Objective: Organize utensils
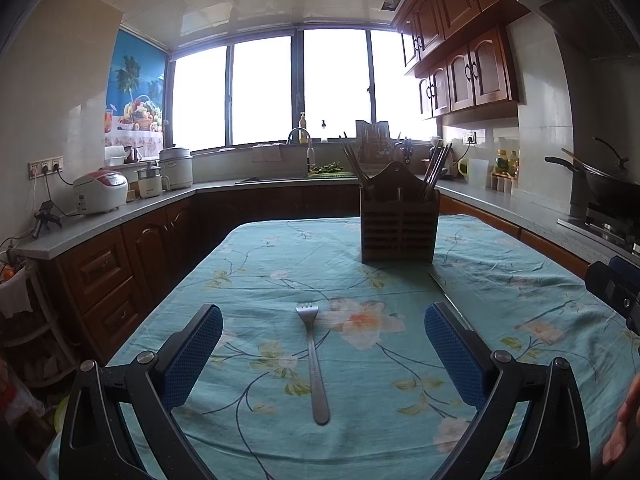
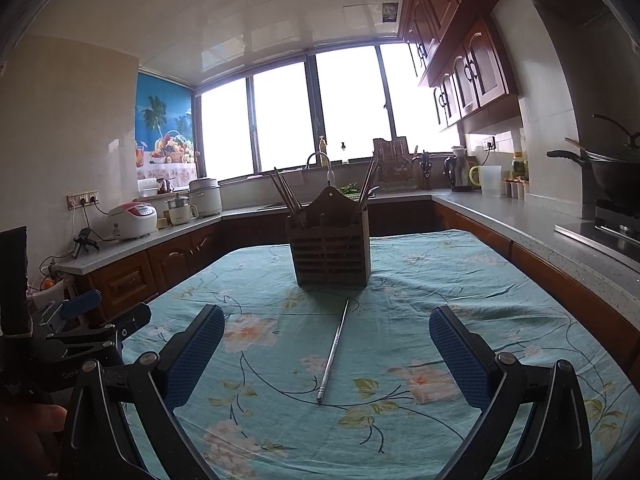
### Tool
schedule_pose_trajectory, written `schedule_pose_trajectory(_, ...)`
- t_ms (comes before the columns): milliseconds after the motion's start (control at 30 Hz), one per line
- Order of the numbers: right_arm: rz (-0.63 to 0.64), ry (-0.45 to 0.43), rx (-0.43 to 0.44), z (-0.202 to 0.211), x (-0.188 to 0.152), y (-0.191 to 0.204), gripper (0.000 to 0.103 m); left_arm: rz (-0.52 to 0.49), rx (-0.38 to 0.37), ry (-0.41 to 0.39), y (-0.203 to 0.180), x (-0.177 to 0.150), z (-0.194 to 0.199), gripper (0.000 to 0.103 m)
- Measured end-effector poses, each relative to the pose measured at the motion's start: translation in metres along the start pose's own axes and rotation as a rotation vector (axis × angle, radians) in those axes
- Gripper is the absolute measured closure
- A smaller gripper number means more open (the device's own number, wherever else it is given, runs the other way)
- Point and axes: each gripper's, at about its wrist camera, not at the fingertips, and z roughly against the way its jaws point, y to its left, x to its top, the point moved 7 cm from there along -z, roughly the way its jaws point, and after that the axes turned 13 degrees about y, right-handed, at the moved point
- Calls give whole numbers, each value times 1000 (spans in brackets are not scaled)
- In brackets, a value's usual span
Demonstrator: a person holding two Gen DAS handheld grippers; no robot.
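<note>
A steel fork [image 1: 314, 360] lies on the floral tablecloth [image 1: 256, 264], tines pointing away, between the wide-open fingers of my left gripper [image 1: 323, 356]. A brown slatted utensil holder [image 1: 399, 226] with several chopsticks stands further back on the table. In the right wrist view a thin metal chopstick [image 2: 334, 350] lies on the cloth in front of the holder [image 2: 330, 256], between the open fingers of my right gripper [image 2: 326, 360]. Part of that chopstick shows by the right finger in the left wrist view [image 1: 448, 296]. Both grippers are empty.
Kitchen counters [image 1: 132, 208] wrap around the table on three sides, with rice cookers [image 1: 100, 190] on the left, a sink under the window and a wok on a stove [image 1: 608, 184] at the right. The left gripper's body [image 2: 80, 332] shows at the left edge of the right wrist view.
</note>
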Motion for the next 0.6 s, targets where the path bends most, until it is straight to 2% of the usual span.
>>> schedule_pose_trajectory(600,-5,5,6,-2,0,0,0,-3,-2,5,-6,1,1,1)
